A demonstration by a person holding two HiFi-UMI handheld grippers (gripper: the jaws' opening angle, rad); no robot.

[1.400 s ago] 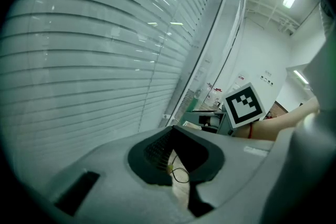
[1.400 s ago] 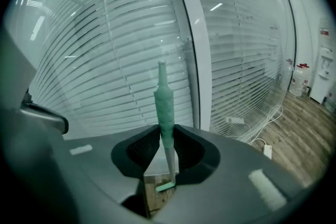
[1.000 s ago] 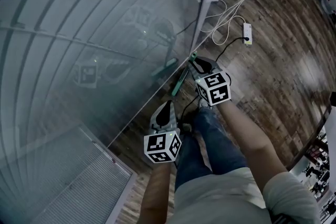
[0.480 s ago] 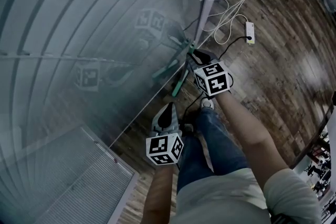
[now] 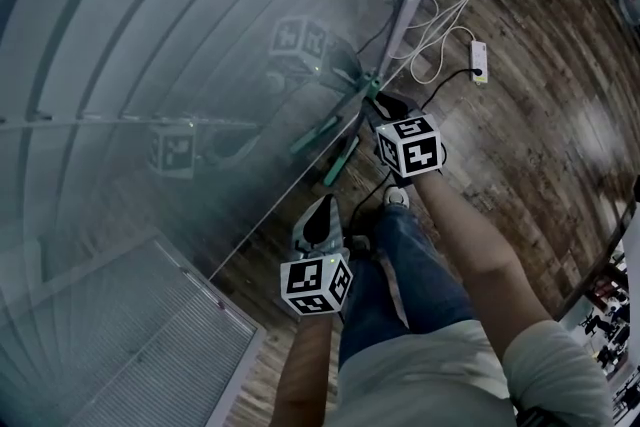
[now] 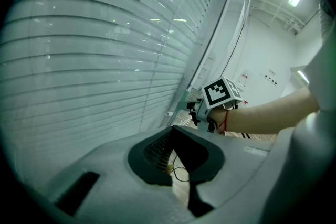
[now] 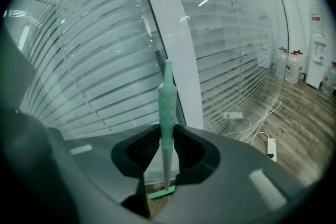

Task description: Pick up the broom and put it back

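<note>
1. My right gripper [image 7: 167, 155] is clamped on the broom [image 7: 167, 107]. The green grip of the handle stands upright between the two jaws, with a pad pressing on each side.
2. Above the jaws, the grip's tip rises in front of a white post [image 7: 173, 50]. Below them, the grey shaft runs down to the green head, low under the gripper near the wooden floor [image 7: 299, 113]. I cannot tell whether the head touches it.
3. The glass wall [image 7: 105, 60] with its blinds is straight ahead of this gripper, just past the broom.
4. My left gripper [image 6: 176, 157] has its jaws slightly apart with nothing between them. The broom is ahead of it and a little to its right, apart from it.
5. A white power strip [image 7: 271, 148] lies on the floor off to the right gripper's right.
</note>
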